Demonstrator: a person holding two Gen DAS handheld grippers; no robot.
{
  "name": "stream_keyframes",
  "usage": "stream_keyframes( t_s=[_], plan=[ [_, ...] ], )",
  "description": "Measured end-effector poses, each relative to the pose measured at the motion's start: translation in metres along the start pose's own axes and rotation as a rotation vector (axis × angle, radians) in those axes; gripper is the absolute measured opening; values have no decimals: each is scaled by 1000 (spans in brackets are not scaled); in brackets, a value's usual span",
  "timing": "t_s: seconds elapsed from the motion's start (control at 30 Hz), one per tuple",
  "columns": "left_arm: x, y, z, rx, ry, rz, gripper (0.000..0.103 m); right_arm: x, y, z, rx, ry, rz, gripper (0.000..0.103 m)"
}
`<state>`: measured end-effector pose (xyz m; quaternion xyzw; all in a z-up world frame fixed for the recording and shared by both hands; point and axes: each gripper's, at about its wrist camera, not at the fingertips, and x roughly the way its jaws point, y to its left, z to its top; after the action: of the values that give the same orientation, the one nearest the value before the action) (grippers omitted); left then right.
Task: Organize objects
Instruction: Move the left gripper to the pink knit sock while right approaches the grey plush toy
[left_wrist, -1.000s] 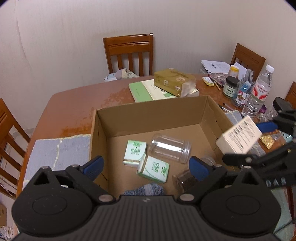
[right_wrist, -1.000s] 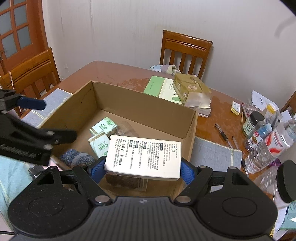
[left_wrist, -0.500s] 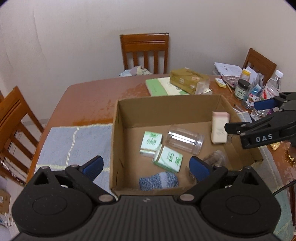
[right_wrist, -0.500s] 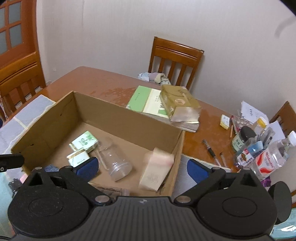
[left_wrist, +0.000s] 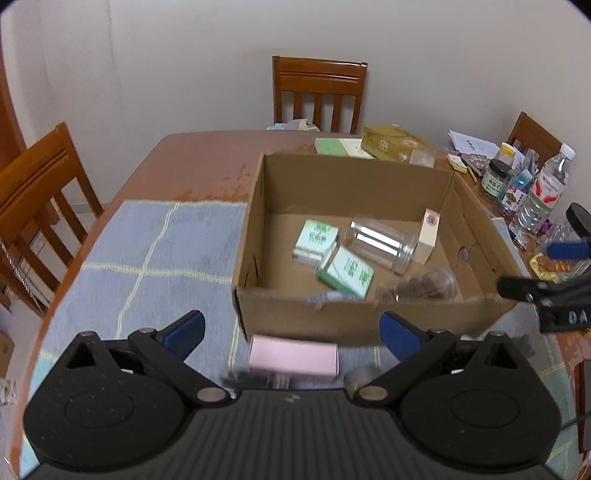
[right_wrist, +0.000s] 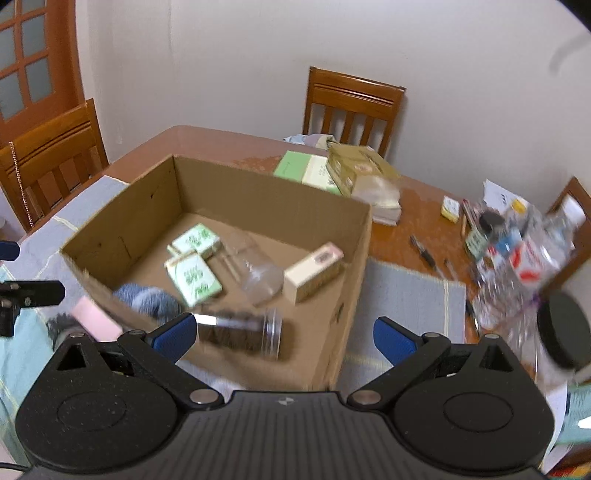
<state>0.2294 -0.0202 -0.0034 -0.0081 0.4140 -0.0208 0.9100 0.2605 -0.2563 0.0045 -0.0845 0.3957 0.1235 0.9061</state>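
Both my grippers are standing wide apart with nothing between their blue pads: the left gripper (left_wrist: 291, 332) is hovering over a pink rectangular box (left_wrist: 293, 357) lying on the blue-grey checked placemat (left_wrist: 147, 258), just outside the near wall of the open brown cardboard box (left_wrist: 369, 325); the right gripper (right_wrist: 282, 334), whose jaws have just been opening, is hanging empty above the carton's near right corner.

Inside the carton I am seeing a cream rectangular carton with a pink end (right_wrist: 314, 271) tilted against a clear plastic jar (right_wrist: 255, 273), two green-and-white packets (right_wrist: 194, 256), a grey-blue knitted bundle (right_wrist: 151, 301) and a clear jar of dark contents (right_wrist: 240, 332) lying on its side.

Judging by this, the sorting is partly done. What is left, I reckon, is the pink box first, then the bottles and small jars (left_wrist: 524, 192) crowding the wooden table (left_wrist: 192, 162) at the right, though I cannot tell whether those belong in the carton.
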Motion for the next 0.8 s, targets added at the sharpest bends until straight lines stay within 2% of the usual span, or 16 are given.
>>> stream_keyframes(
  t_s=[0.07, 0.17, 0.23, 0.4, 0.63, 0.8],
  plan=[
    [0, 1, -14, -34, 33, 27, 100, -3, -1, -18, 34, 28, -13, 103],
    [-2, 3, -34, -60, 35, 21, 100, -5, -2, -48, 77, 52, 21, 103],
    [-1, 3, -45, -73, 59, 36, 100, -5, -1, -66, 86, 61, 9, 103],
    [-4, 0, -67, -66, 81, 38, 100, -1, -3, -100, 153, 99, 12, 103],
    [-3, -13, -93, -16, 103, 17, 100, 8, -11, -127, 142, 143, -23, 103],
    [11, -21, -110, 28, 126, 29, 100, 11, -20, -136, 168, 155, -24, 103]
  ],
)
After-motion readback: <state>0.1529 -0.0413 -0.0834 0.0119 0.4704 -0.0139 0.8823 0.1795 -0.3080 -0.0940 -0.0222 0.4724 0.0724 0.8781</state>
